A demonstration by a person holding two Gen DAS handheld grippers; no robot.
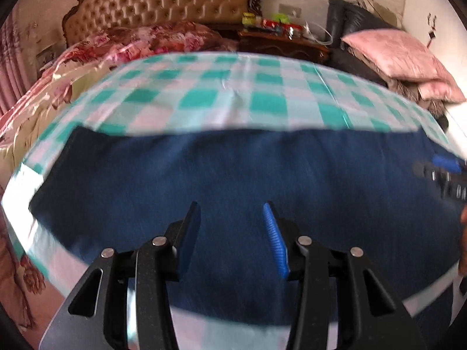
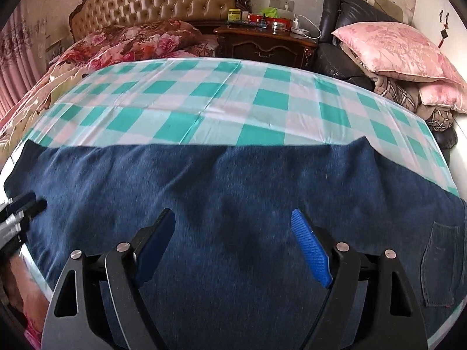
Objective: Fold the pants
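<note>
Two tools hover w/ fingers spread, pinching nothing: left tool (image 1: 232, 218), right tool (image 2: 233, 224). Dark blue denim pants (image 2: 233, 189) lie flat beneath on teal-checked bed sheet (image 2: 204, 105), long axis left-right; back pocket nearer right tool.

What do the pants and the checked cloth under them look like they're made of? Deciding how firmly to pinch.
Pants: dark blue, matte, with a faint woven grain and a stitched patch pocket at the right; probably denim, fairly thick.
Checked cloth: teal, white and pale pink squares with a slight sheen and sharp crease lines; looks like thin smooth fabric, possibly a coated or plastic table cover. Can't tell which.
</note>
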